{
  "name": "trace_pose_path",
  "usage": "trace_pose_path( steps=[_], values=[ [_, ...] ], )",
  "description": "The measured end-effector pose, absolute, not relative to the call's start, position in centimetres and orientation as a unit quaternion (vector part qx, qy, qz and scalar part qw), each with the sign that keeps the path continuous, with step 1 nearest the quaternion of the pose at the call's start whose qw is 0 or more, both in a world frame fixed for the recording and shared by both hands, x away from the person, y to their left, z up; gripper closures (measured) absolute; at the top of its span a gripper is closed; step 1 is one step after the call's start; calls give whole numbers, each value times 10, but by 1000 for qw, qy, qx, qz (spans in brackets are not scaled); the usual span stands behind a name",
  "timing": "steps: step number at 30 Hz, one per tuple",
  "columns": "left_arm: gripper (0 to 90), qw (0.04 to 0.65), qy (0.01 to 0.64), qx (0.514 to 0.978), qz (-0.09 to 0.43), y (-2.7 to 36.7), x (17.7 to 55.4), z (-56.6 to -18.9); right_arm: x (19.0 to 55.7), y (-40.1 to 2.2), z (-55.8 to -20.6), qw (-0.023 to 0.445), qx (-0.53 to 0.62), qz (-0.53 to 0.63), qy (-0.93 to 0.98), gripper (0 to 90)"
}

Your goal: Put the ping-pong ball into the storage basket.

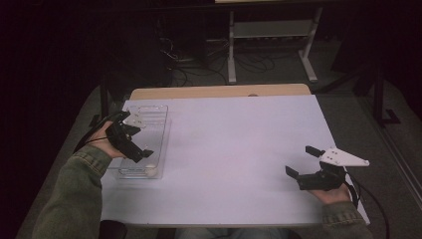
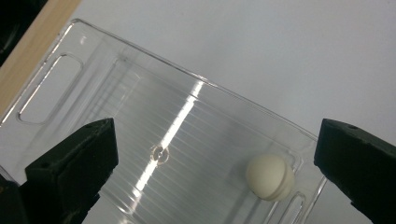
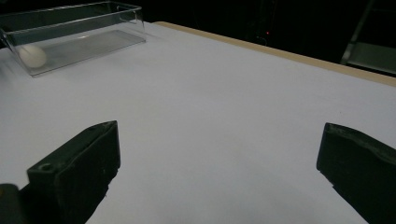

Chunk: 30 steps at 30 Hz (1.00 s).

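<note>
The white ball [image 2: 270, 176] lies at the near end of the clear tray [image 2: 140, 60], close to a corner. My left gripper [image 1: 130, 144] hangs above that tray with its jaws spread wide, holding nothing. I judge I am lining up to pick the ball out; next I must shift toward it and come down astride it. My right gripper [image 1: 304, 162] waits well apart over the bare table [image 1: 239, 139], jaws also spread. Its own view shows the tray's side walls, which the view from above flattens.

Clear plastic rectangular tray [image 1: 159, 112]: at the left side of the white-covered table [image 1: 234, 149]. Small cream round ball [image 1: 150, 170]: inside the tray, at its near end. Left gripper [image 1: 134, 149]: above tray. Right gripper [image 1: 301, 163]: near right edge, well apart.
</note>
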<state>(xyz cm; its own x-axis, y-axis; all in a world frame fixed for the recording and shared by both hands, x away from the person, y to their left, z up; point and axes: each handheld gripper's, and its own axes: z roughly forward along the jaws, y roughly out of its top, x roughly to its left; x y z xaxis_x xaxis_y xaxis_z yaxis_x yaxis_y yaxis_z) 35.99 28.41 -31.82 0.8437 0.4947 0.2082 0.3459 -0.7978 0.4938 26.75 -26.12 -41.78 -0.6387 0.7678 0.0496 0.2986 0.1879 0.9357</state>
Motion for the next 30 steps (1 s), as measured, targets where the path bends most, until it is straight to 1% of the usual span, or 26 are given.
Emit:
trace_pose_path(
  steps=[11, 15, 22, 30],
  values=[
    [0, 261, 239, 916, 188, 295, 352, -317, 267, -262, -418, 225, 362, 523, 738, 0],
    [0, 266, 249, 911, 193, 300, 350, -321, 268, -262, -418, 226, 363, 523, 737, 0],
    [0, 318, 262, 890, 193, 308, 343, -322, 267, -262, -418, 226, 362, 524, 737, 0],
    [0, 340, 277, 876, 202, 316, 337, -325, 267, -262, -418, 226, 362, 524, 737, 0]
  ],
)
